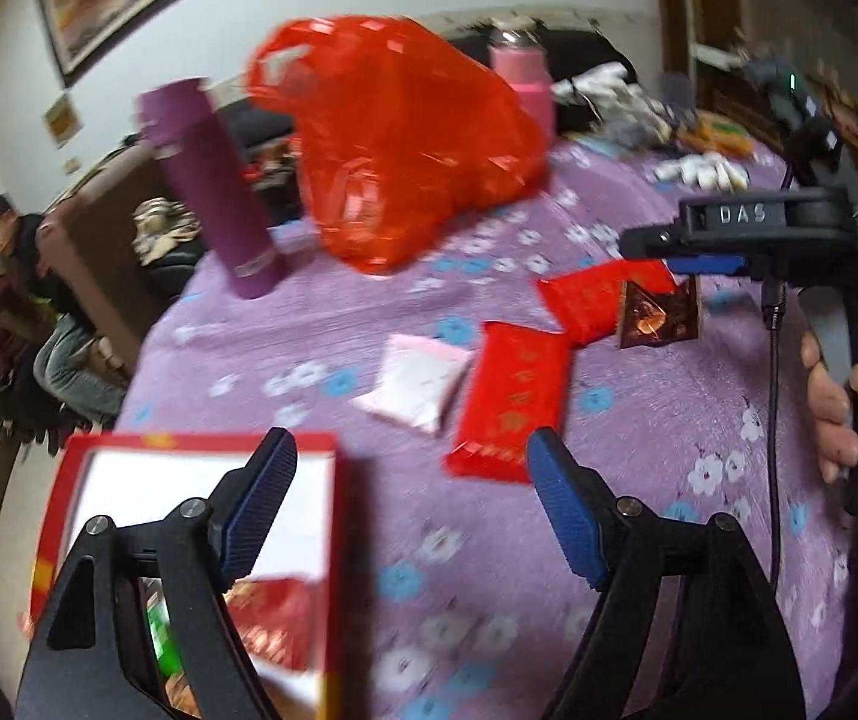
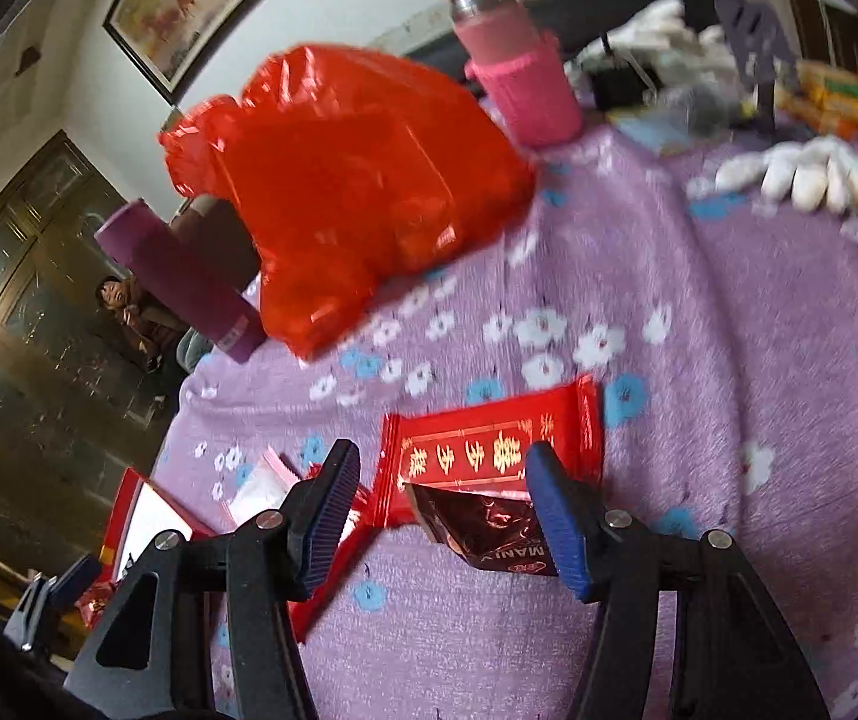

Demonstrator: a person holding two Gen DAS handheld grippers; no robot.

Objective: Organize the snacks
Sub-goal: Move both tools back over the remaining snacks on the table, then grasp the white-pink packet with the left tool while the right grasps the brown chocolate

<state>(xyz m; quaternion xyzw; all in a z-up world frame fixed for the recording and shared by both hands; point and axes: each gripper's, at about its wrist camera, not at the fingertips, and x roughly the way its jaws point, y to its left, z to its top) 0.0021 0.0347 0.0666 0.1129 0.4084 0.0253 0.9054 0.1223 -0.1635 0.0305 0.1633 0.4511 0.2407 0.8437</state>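
Loose snack packets lie on a purple flowered cloth point(image 1: 639, 450): two red packets point(image 1: 513, 402) point(image 1: 591, 300), a brown foil packet point(image 1: 660, 315) and a pink-white packet point(image 1: 414, 381). My left gripper point(image 1: 410, 459) is open and empty, hanging between a red box point(image 1: 189, 462) with snacks inside and the nearer red packet. My right gripper point(image 2: 442, 468) is open just above the brown foil packet point(image 2: 486, 525) and a red packet point(image 2: 489, 444); its pads do not press on either. A hand point(image 1: 831, 396) holds the right tool's black housing point(image 1: 741, 222).
A red plastic bag point(image 1: 405, 138), a purple flask point(image 1: 213, 192) and a pink bottle point(image 2: 519, 78) stand at the back of the cloth. White wrapped sweets point(image 2: 801, 180) and orange packs point(image 2: 837, 96) lie far right. People point(image 1: 9, 312) sit beyond the left edge.
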